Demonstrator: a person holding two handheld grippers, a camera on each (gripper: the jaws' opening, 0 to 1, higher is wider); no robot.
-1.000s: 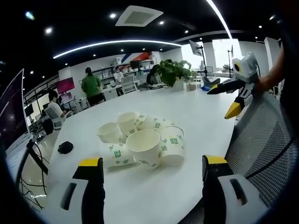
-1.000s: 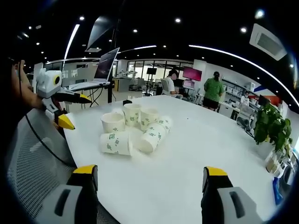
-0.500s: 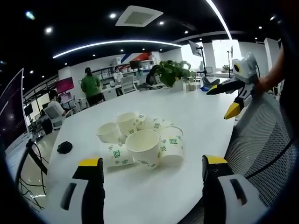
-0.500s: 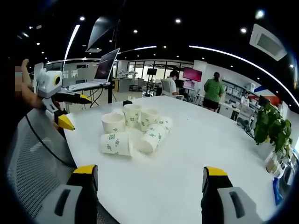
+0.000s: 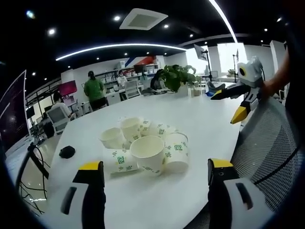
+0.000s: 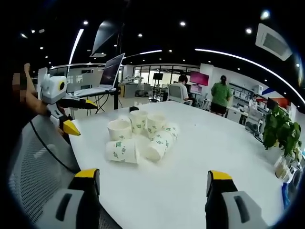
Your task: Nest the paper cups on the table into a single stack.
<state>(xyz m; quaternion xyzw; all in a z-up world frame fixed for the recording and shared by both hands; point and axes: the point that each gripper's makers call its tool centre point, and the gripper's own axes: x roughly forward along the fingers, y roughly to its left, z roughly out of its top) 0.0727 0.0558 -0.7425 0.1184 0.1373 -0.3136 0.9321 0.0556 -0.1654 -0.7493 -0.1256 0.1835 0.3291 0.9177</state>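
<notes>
While both views shifted slightly, paper cups point(image 5: 147, 145) stayed clustered.

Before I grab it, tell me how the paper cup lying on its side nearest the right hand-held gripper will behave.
The sideways cup will probably roll if nudged, since it rests on its wall on the smooth white table. Being thin, empty paper, it likely is light and may crush under a firm squeeze.
</notes>
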